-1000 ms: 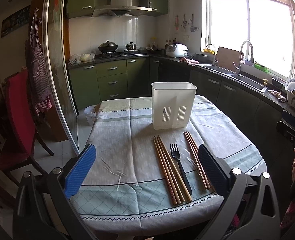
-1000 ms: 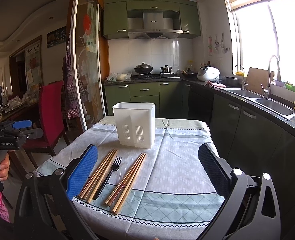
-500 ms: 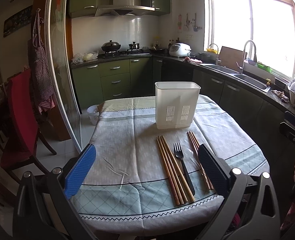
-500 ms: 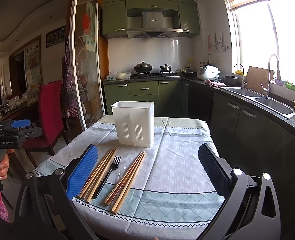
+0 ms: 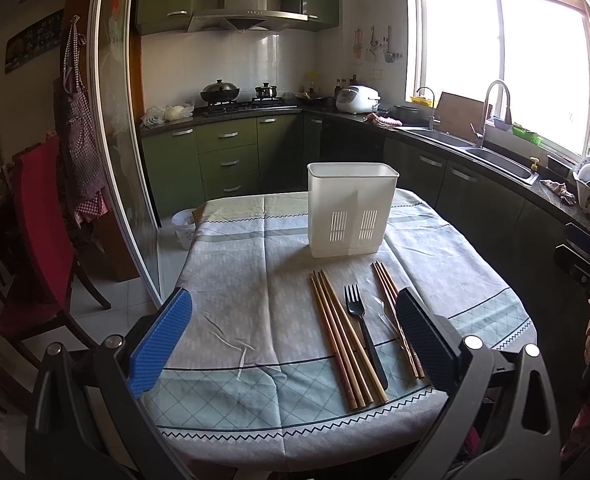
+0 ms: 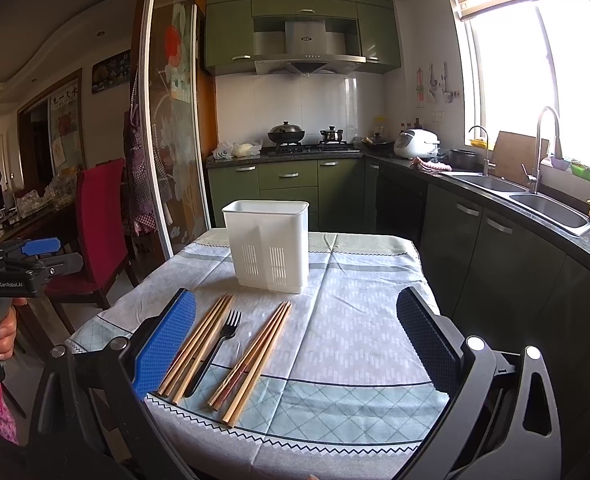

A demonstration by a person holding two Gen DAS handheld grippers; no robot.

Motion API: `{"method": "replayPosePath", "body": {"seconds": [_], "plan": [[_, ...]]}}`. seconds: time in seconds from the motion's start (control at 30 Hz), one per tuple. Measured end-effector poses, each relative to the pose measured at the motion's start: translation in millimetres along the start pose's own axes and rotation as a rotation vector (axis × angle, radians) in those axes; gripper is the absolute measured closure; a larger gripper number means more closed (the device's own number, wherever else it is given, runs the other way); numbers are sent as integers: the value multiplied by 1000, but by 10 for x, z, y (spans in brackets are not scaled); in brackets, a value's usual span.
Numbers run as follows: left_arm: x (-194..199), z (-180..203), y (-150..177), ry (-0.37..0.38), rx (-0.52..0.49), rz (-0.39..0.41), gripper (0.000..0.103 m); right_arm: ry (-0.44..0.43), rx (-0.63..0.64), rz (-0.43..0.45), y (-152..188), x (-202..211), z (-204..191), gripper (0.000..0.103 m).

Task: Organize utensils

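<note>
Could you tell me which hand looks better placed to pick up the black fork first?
Probably the left. The fork lies between the left tool's open fingers, while the right tool has it near its left finger.

The left gripper [image 5: 293, 338] hangs above the near edge of the table [image 5: 231, 280], and its jaws stand wide apart with nothing between them. On the patterned cloth lies a bundle of light wooden chopsticks [image 5: 345, 338], and just beside it, on the right, a black fork [image 5: 361, 326] with the tines toward the far side. A darker bundle of chopsticks [image 5: 387, 292] lies right of the fork, partly hidden behind the right finger. Behind them a white utensil holder [image 5: 351, 210] stands upright. At the right edge a part of the right gripper [image 5: 587, 264] shows.
</note>
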State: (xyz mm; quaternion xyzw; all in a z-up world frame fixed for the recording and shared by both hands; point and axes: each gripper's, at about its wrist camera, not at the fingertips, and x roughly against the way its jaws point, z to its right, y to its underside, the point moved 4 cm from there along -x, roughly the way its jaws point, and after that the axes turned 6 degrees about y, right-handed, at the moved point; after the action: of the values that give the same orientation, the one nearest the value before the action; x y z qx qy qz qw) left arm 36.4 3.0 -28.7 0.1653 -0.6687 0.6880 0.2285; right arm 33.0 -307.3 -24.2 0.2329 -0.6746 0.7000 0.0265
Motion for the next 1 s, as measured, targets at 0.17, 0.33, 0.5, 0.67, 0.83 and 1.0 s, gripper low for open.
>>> {"method": "replayPosePath", "body": {"seconds": [0.17, 0.33, 0.5, 0.67, 0.83, 1.0], "plan": [[1, 13, -3, 3, -1, 0, 6, 0, 0, -1, 1, -1, 0, 4], [-1, 14, -1, 3, -1, -1, 6, 0, 0, -2, 3, 1, 0, 4], [-31, 40, 5, 9, -3, -11, 6, 3, 0, -12, 25, -31, 12, 4], [-216, 14, 2, 35, 10, -59, 6, 4, -2, -47, 48, -167, 43, 4], [-547, -36, -6, 64, 45, -150, 6, -12, -5, -119, 56, -423, 76, 4], [-967, 64, -21, 111, 45, -273, 6, -33, -34, -214, 50, -758, 166, 4]]}}
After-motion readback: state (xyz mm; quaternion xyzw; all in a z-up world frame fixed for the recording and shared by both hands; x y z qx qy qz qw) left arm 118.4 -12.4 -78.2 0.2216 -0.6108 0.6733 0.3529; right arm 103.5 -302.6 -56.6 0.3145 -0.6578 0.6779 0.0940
